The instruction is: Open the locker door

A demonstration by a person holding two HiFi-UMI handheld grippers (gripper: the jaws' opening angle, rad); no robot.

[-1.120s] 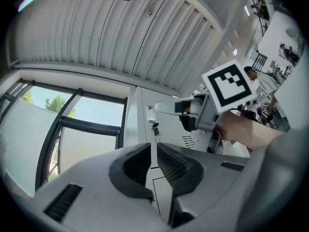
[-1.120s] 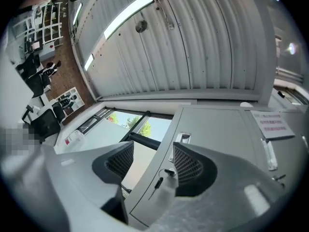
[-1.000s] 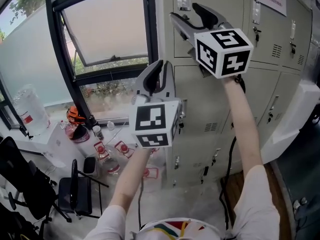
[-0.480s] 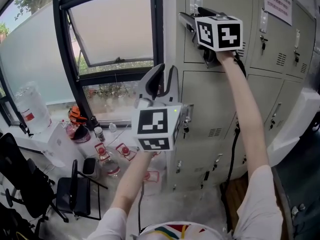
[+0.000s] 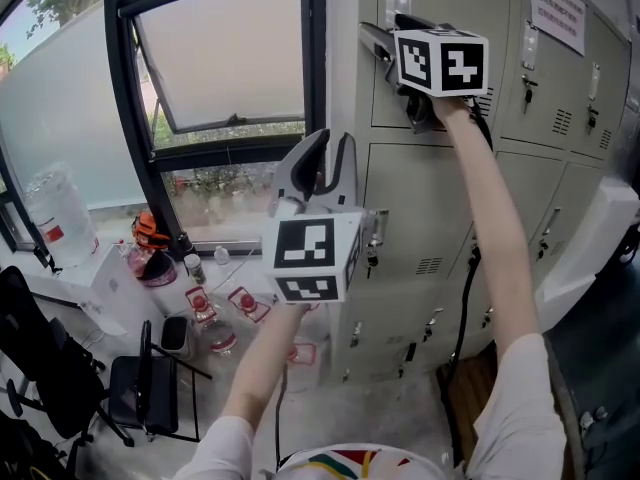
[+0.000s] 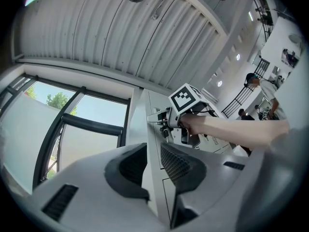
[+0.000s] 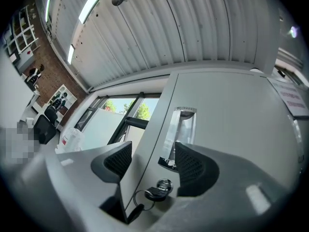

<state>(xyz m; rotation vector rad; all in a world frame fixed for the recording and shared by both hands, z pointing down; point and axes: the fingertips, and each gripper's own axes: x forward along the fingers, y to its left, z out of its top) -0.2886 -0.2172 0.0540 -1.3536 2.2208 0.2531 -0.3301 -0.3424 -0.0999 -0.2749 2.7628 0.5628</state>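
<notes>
In the head view the right gripper (image 5: pixel 384 30) is raised against the pale grey metal locker door (image 5: pixel 392 93) at the top left of the locker bank. Its black-and-white marker cube (image 5: pixel 441 62) covers most of its jaws and all of the lock. The door looks flush with its frame there, but the latch side is hard to make out.

The right gripper view (image 7: pixel 153 161) shows what the cube hides. The jaws stand wide apart and hold nothing. The door (image 7: pixel 227 115) fills the gap between them, with its left edge running down close to the left jaw. A clear plastic label pocket (image 7: pixel 178 129) sits on the door, and just below it a black-headed key on a wire ring (image 7: pixel 155 192) is in the round lock. The ring's lower end is cut off by the gripper body.

The left gripper (image 5: pixel 333 153) is held lower, in front of the window, pointing up. Its own view (image 6: pixel 154 163) shows its jaws parted and empty, with only the locker bank's corner seen between them, well beyond.
</notes>
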